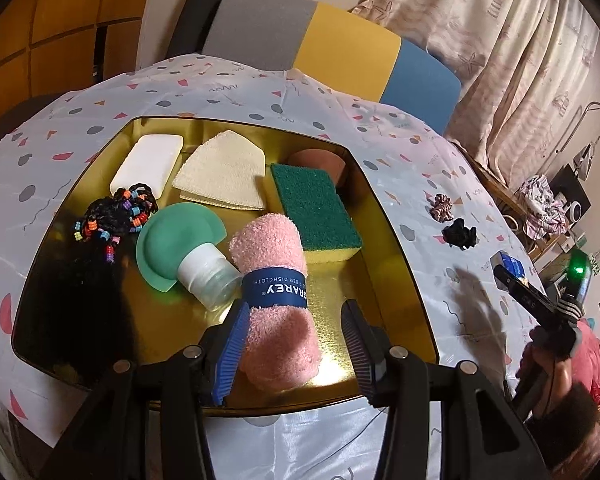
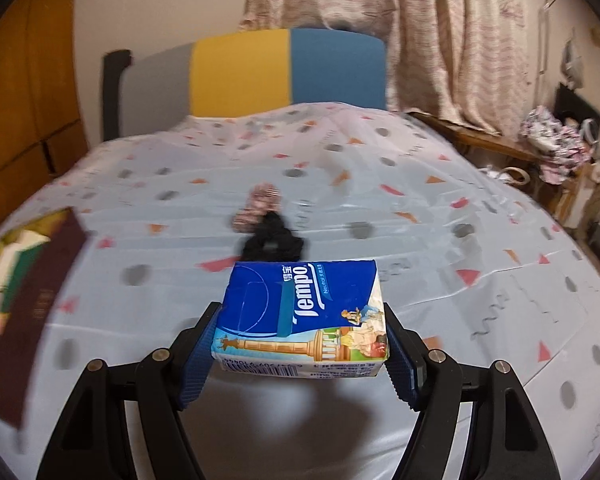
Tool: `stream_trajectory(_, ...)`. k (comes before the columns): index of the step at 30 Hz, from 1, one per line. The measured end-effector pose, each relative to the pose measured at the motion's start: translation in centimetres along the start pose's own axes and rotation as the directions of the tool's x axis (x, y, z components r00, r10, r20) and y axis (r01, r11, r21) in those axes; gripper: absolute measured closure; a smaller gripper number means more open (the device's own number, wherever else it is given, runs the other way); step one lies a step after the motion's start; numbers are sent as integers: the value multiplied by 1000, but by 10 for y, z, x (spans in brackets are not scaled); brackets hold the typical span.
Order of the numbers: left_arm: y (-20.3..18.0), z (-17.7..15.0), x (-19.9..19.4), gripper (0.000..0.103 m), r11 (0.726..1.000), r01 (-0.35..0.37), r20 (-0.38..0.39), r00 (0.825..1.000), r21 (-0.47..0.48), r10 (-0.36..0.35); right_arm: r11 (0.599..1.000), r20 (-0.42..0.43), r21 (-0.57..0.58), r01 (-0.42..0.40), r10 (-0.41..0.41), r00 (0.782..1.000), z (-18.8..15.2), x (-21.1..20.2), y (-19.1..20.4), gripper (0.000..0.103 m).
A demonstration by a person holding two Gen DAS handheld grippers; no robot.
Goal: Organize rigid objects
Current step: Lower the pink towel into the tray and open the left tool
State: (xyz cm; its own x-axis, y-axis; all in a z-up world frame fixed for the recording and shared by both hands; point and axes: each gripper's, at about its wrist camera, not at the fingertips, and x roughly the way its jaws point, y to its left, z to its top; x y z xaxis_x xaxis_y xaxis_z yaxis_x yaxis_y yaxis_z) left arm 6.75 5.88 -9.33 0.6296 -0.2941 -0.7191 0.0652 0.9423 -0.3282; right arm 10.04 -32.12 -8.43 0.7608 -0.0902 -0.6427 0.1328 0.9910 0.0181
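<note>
In the left wrist view my left gripper (image 1: 296, 308) hangs open over the gold tray (image 1: 384, 248). A rolled pink dishcloth (image 1: 276, 280) with a blue band lies on the tray between its fingers; the right pad stands clear of it. The tray also holds a white bar (image 1: 148, 164), a beige cloth (image 1: 224, 176), a green-and-yellow sponge (image 1: 312, 208), a small clear bottle (image 1: 208, 276) and a green disc (image 1: 168, 236). My right gripper (image 2: 300, 312) is shut on a blue tissue pack (image 2: 300, 320), lifted above the tablecloth. That pack (image 1: 508, 264) and gripper (image 1: 540, 300) also show at the right.
Beaded black hair ties (image 1: 116, 212) and a brownish bowl (image 1: 320, 162) lie in the tray. A patterned scrunchie (image 2: 260, 204) and a black one (image 2: 272, 240) rest on the spotted tablecloth (image 2: 420, 240). A chair (image 2: 288, 72) stands behind the table, and the tray's edge (image 2: 32, 280) shows blurred at the left.
</note>
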Motion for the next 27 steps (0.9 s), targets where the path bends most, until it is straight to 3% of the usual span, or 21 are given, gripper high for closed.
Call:
stream_trajectory(4, 2, -3, -7, 55, 1000, -3, 19, 1000, -1, 3, 988, 4, 25, -152, 152, 988, 3, -23, 31, 28)
stream_trajectory(8, 8, -6, -14, 55, 1000, -7, 29, 1000, -1, 7, 957, -17, 10, -289, 290, 957, 4, -40, 76, 28)
stream_trajectory(13, 23, -9, -23, 55, 999, -13, 42, 999, -30, 15, 918, -46, -67, -390, 388, 921, 2, -59, 133, 28)
stream_trajectory(23, 52, -13, -37, 55, 995, -18, 77, 997, -100, 25, 847, -149, -275, -455, 430, 890, -8, -69, 217, 28)
stream_trajectory(27, 64, -14, -41, 55, 992, -18, 87, 996, -128, 30, 824, -196, -355, -442, 397, 897, -14, -61, 239, 28)
